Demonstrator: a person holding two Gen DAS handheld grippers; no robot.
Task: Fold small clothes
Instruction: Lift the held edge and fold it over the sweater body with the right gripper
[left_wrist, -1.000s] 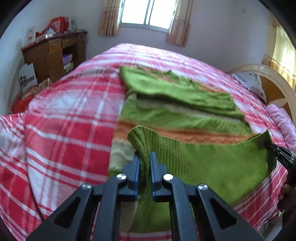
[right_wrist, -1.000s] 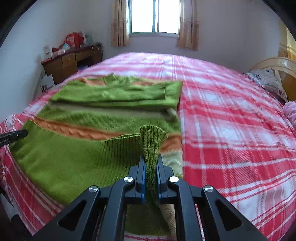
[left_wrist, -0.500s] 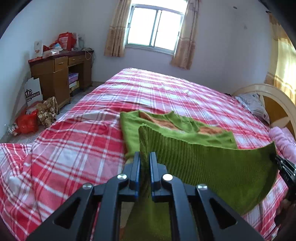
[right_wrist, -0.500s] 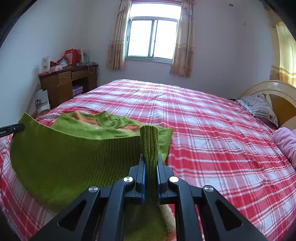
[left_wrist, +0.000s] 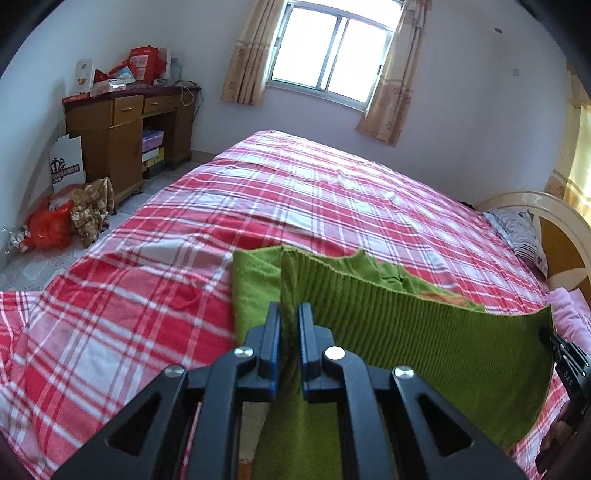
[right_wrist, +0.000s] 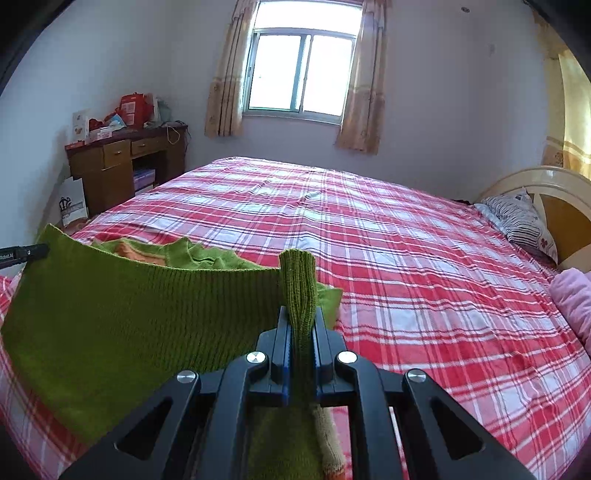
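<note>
left gripper (left_wrist: 289, 317) jaws clamped on green sweater (left_wrist: 424, 332) hem | right gripper (right_wrist: 301, 325) jaws likewise | bed (right_wrist: 406, 240)

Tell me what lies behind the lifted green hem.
Behind the hem, held up by both grippers, the sweater's upper part shows green with an orange patch, lying on the plaid bed. The sweater's middle is hidden by the raised hem.

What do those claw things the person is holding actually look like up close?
Each is a matte black plastic claw: left claw, right claw. Angular arms with triangular cut-outs carry round silver bolts, and two flat narrow fingers have blue inner pads. No cables show. White lettering marks the outer sides.
</note>
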